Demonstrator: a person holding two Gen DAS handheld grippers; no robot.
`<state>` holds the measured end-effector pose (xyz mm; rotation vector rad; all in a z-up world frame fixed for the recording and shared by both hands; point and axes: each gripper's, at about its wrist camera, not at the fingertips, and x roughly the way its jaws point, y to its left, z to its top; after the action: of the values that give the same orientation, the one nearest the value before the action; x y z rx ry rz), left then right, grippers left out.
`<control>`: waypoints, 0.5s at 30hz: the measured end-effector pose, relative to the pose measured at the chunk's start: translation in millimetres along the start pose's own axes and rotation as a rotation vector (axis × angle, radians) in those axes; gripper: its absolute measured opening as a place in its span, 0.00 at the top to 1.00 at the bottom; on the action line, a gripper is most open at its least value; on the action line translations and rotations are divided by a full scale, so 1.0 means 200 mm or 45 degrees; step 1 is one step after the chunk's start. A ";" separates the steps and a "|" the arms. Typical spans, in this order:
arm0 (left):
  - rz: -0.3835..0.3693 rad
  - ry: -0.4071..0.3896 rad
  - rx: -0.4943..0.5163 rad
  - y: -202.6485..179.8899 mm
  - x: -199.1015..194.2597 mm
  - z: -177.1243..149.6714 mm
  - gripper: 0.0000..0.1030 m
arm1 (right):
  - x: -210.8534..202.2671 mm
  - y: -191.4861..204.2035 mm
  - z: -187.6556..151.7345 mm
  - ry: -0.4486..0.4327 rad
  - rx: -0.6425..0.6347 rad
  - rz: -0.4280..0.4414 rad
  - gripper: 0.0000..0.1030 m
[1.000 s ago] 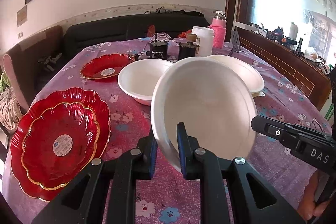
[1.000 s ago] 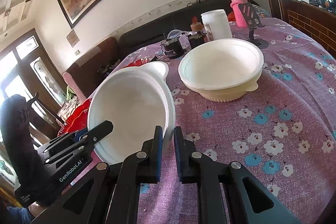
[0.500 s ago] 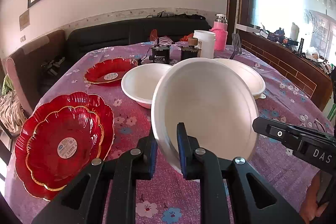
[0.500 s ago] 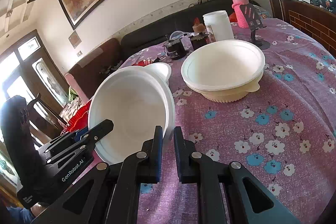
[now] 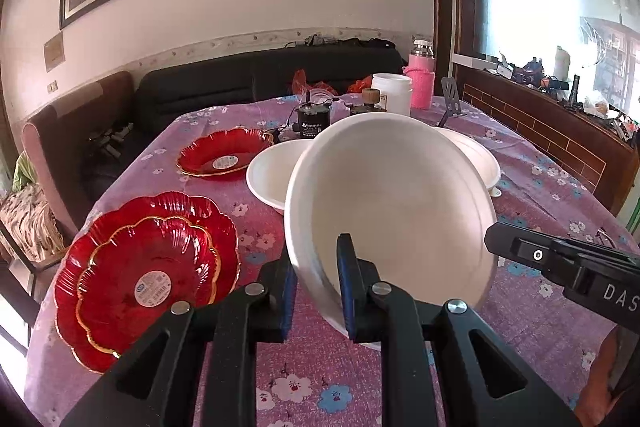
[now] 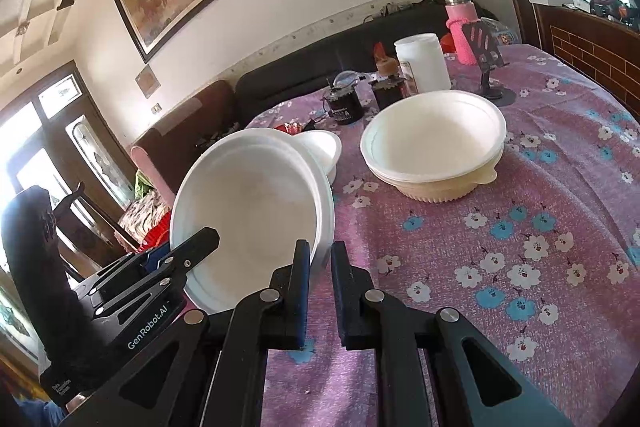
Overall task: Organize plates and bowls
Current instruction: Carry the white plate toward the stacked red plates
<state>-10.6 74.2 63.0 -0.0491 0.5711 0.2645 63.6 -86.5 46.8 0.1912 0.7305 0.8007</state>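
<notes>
Red plates [image 5: 148, 275] — left view only

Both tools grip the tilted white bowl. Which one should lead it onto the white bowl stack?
Right, probably. The right tool grips the white bowl by the rim nearest the white bowl stack, with bare tablecloth between. The left tool holds the opposite rim, by the red plates.

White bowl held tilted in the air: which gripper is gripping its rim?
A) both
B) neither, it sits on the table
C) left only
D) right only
A. The left gripper is clamped on the white bowl at its near rim, and the right gripper pinches the opposite edge, holding it tilted above the purple tablecloth.
</notes>
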 end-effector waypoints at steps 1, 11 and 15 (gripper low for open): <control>0.002 -0.003 0.001 0.00 -0.01 0.00 0.84 | -0.01 0.01 0.00 -0.002 -0.002 0.002 0.88; -0.003 0.008 -0.038 0.05 -0.09 0.01 0.84 | -0.06 0.07 0.01 -0.003 -0.019 0.024 0.88; 0.019 0.008 -0.069 0.11 -0.13 0.02 0.83 | -0.05 0.14 0.03 0.020 -0.033 0.043 0.88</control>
<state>-34.7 89.6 80.3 -0.0984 0.5709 0.2946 46.9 -73.9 68.3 0.1745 0.7332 0.8446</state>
